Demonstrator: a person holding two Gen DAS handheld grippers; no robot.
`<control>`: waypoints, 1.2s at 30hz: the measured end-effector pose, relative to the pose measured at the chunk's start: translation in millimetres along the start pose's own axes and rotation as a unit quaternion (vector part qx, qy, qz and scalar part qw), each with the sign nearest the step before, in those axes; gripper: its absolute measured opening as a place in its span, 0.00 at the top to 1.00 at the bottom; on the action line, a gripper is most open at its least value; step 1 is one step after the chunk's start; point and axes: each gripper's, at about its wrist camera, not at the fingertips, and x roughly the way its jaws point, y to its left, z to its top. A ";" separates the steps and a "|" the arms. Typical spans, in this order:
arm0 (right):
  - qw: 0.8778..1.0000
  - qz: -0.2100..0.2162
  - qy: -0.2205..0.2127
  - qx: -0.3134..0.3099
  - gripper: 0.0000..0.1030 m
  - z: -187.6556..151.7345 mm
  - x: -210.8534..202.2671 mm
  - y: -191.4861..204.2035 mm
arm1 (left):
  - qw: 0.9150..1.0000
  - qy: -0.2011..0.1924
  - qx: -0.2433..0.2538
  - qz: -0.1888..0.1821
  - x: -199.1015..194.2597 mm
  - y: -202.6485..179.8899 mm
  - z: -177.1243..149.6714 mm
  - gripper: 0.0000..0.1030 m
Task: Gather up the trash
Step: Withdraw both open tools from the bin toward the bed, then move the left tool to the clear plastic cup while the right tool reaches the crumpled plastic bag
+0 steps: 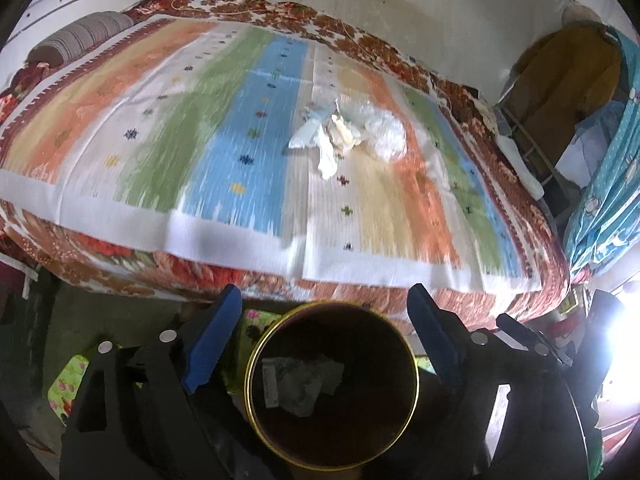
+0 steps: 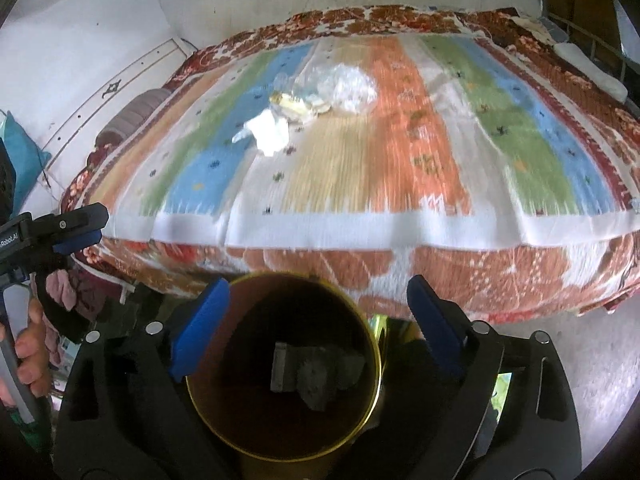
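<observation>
My left gripper points steeply downward, its two blue pads spread wide with nothing pressed between them. My right gripper is tilted the same way, its blue pads equally far apart and bare. In the right wrist view my left gripper sits off to its left side, fingers wrapped around its handle.

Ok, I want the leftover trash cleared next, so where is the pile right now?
The trash pile lies mid-bed on the striped bedspread, beyond the bin in both wrist views.
</observation>
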 end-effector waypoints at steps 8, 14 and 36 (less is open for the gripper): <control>1.000 -0.007 -0.027 -0.013 0.09 29.6 -2.6 0.7 | 1.000 -0.001 0.004 0.003 7.2 -8.7 22.2 0.06; 0.999 -0.009 -0.039 -0.018 0.09 48.4 -3.0 1.5 | 1.000 -0.005 0.015 0.001 10.9 -18.6 39.0 0.06; 0.998 -0.002 -0.059 -0.019 0.09 122.1 31.4 -5.1 | 0.999 -0.018 0.040 -0.020 37.2 -34.1 116.1 0.06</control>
